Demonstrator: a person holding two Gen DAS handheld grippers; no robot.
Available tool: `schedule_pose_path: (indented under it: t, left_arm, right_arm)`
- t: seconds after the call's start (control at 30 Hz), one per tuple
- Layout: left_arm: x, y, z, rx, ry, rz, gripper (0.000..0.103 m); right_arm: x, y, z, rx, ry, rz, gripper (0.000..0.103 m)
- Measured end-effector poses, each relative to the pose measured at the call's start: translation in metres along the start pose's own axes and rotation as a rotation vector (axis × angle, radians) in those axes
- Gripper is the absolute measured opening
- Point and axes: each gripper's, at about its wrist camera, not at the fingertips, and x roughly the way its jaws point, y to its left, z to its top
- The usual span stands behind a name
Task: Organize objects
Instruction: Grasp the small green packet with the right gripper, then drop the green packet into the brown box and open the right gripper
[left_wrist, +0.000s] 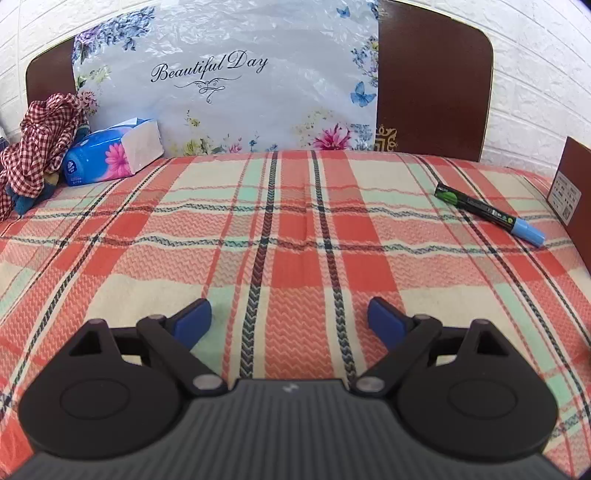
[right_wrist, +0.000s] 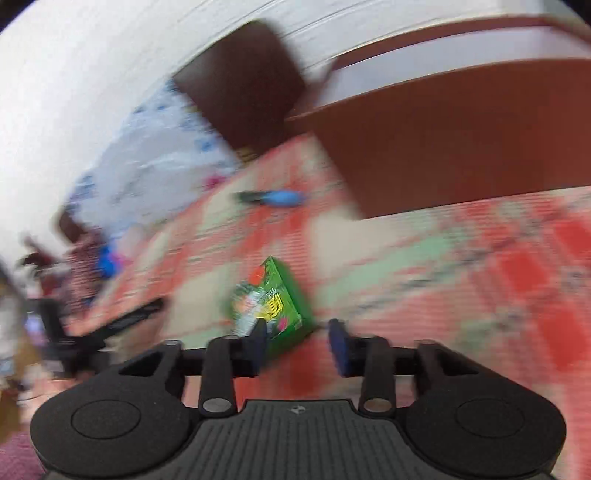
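Jaws apart on both: right gripper (right_wrist: 300, 345) reaching for the green packet (right_wrist: 275, 306), left gripper (left_wrist: 290, 319) idle, presumably waiting.

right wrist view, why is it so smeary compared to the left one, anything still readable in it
Right wrist view: heavy motion blur streaks the plaid cloth and brown box; only the right tool stays sharp, and the green packet is recognisable but its print unreadable. Left wrist view: crisp and evenly lit, marker and tissue pack clear, with fisheye bending at the edges.
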Motion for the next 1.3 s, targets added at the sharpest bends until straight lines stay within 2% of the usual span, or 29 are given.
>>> schedule_pose_path:
  t: [0.03, 0.1, 0.2, 0.23, 0.33, 0.4, 0.47, 0.57, 0.73, 0.77, 0.9, 0.97, 1.1, 1.17, 1.23, 1.3]
  left_arm:
    - [-0.002, -0.002, 0.002, 0.01, 0.014, 0.013, 0.093]
    - [-0.01, -0.007, 0.004, -0.007, 0.05, 0.022, 0.089]
    - [-0.029, -0.026, 0.008, -0.052, 0.068, -0.113, 0.078]
    - [-0.036, -0.038, 0.01, -0.043, 0.071, -0.17, 0.074]
    - [-0.053, -0.08, 0.017, 0.008, 0.092, -0.345, 0.072]
    - [-0.062, -0.107, 0.017, 0.037, 0.128, -0.41, 0.072]
    - [-0.062, -0.126, 0.015, 0.012, 0.202, -0.448, 0.071]
    - [-0.056, -0.141, 0.012, -0.052, 0.311, -0.501, 0.061]
    - [-0.047, -0.159, 0.0, -0.085, 0.381, -0.522, 0.041]
    - [-0.047, -0.161, -0.001, -0.09, 0.374, -0.525, 0.04]
    - [-0.054, -0.165, 0.012, -0.105, 0.368, -0.527, 0.029]
    - [-0.071, -0.173, 0.03, -0.074, 0.307, -0.546, 0.027]
    - [-0.108, -0.204, 0.073, 0.022, 0.127, -0.59, 0.027]
    - [-0.113, -0.226, 0.093, 0.056, 0.078, -0.624, 0.027]
    - [-0.11, -0.252, 0.109, 0.1, 0.062, -0.652, 0.027]
    - [-0.099, -0.28, 0.118, 0.132, 0.059, -0.678, 0.027]
  right_arm:
    - [-0.011, -0.006, -0.003, -0.032, -0.041, -0.058, 0.047]
    - [-0.029, -0.01, -0.01, -0.109, -0.095, -0.121, 0.057]
    - [-0.037, -0.002, -0.027, -0.282, -0.128, -0.137, 0.066]
    - [-0.034, 0.005, -0.032, -0.334, -0.123, -0.13, 0.066]
    - [-0.02, 0.022, -0.039, -0.459, -0.107, -0.079, 0.066]
    - [-0.009, 0.038, -0.038, -0.54, -0.121, -0.069, 0.066]
    - [0.0, 0.048, -0.034, -0.611, -0.12, -0.078, 0.068]
    - [0.017, 0.051, -0.025, -0.64, -0.088, -0.07, 0.068]
    - [0.042, 0.05, -0.014, -0.613, -0.045, -0.062, 0.065]
    - [0.046, 0.049, -0.013, -0.601, -0.022, -0.052, 0.059]
    - [0.039, 0.045, -0.009, -0.566, -0.073, -0.059, 0.058]
    - [0.022, 0.043, -0.002, -0.569, -0.169, -0.065, 0.058]
    - [-0.008, 0.042, 0.024, -0.6, -0.404, -0.133, 0.059]
    - [-0.017, 0.033, 0.042, -0.593, -0.488, -0.175, 0.059]
    - [-0.02, 0.019, 0.06, -0.581, -0.525, -0.217, 0.059]
    - [-0.018, -0.002, 0.08, -0.55, -0.525, -0.252, 0.059]
